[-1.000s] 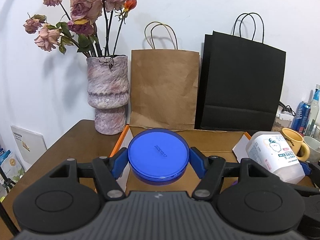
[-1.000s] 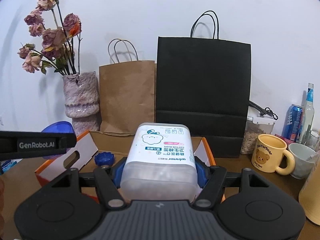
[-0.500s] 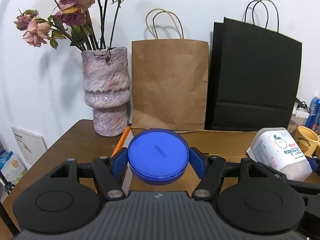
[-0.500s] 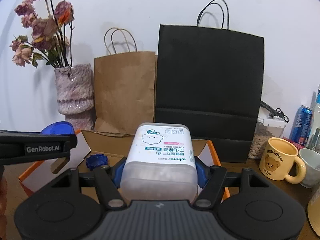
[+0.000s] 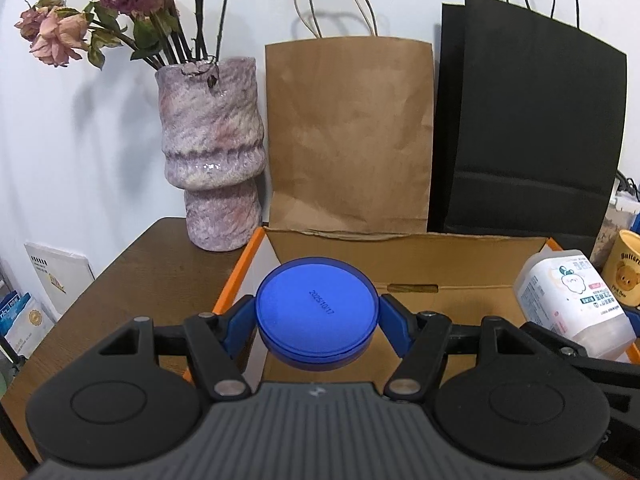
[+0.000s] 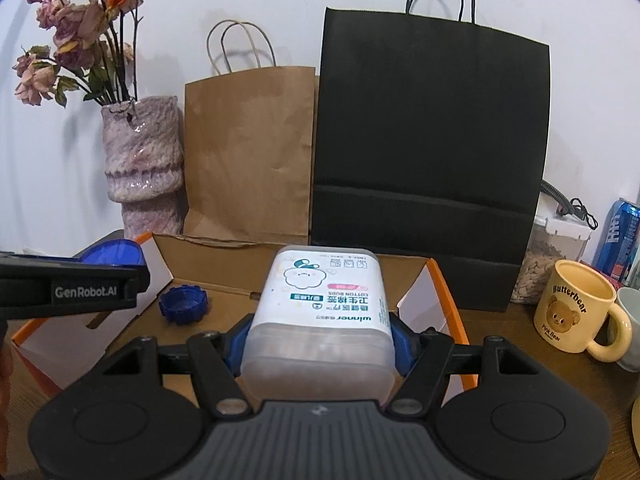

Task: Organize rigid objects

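The left gripper (image 5: 316, 320) is seen clamped on a round blue plastic lid-topped container (image 5: 317, 314), its blue pads pressed against both sides; a printed date is borne on the flat top. The container is held above the near left part of an open cardboard box with orange edges (image 5: 408, 248). The right gripper (image 6: 318, 340) is closed on a translucent white plastic tub of cotton buds (image 6: 320, 312), which is gripped at its sides with the printed label facing up and reading upside down. The tub is held over the same box (image 6: 452, 300), toward its right side. On the box floor, to the left of the tub, a small blue ribbed screw cap (image 6: 183, 304) is lying apart from both held things. Behind the box, on the brown wooden bench (image 5: 132, 280), a mottled pink ceramic vase with dried roses (image 5: 210, 152), a brown paper bag (image 5: 348, 136) and a black paper bag (image 5: 528, 136) are stood against the white wall. To the right of the box, a yellow bear-printed mug (image 6: 576, 310) is placed on the bench.
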